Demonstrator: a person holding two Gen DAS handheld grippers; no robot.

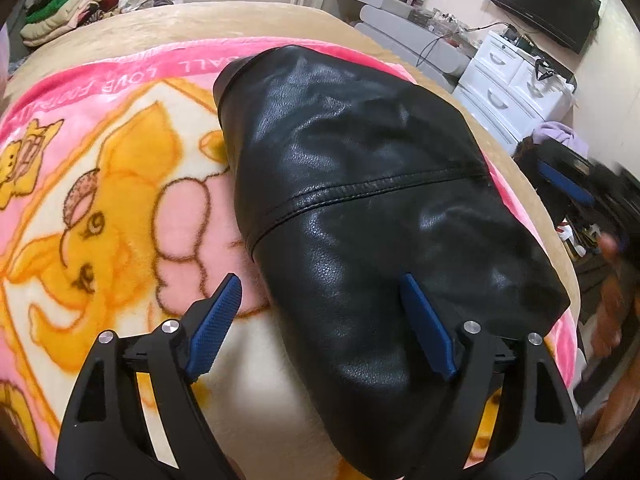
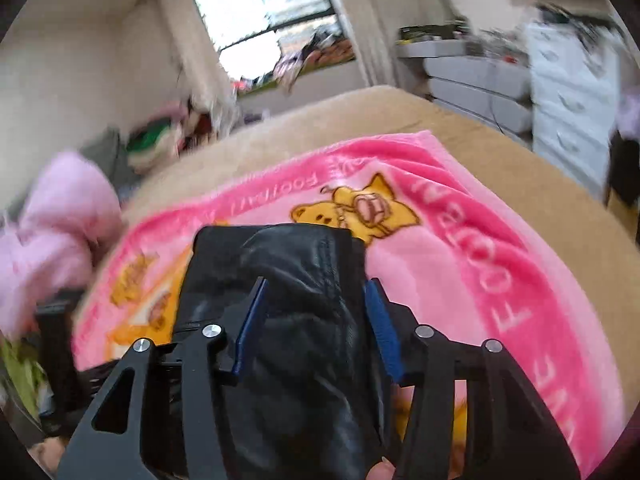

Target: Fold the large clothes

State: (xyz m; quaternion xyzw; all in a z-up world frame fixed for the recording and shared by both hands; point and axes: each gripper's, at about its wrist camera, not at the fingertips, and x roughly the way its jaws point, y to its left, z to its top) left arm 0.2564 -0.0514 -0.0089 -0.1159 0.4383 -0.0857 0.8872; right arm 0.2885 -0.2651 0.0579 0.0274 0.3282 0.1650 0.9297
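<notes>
Evidently the black leather jacket (image 1: pixel 360 208), folded on the pink blanket (image 1: pixel 120 168) mid-frame, is heavy, slick and springy; grip its seamed edges. The left gripper (image 1: pixel 320 292) hovers with fingers spread; the right gripper (image 2: pixel 316 312) also gapes, jacket between its fingers.

The right gripper (image 2: pixel 316 312) has its blue pads (image 2: pixel 251 324) spread, and a folded black jacket (image 2: pixel 280 264) fills the gap between them; whether the pads touch the leather cannot be told. The jacket lies on a pink blanket (image 2: pixel 460 264) printed with yellow bears, toward the blanket's left edge. The blanket covers a tan bed (image 2: pixel 500 152), leaving the far and right edges bare. A pink fluffy garment (image 2: pixel 56 224) sits at the bed's left edge, blurred. A window (image 2: pixel 272 12) is behind.
</notes>
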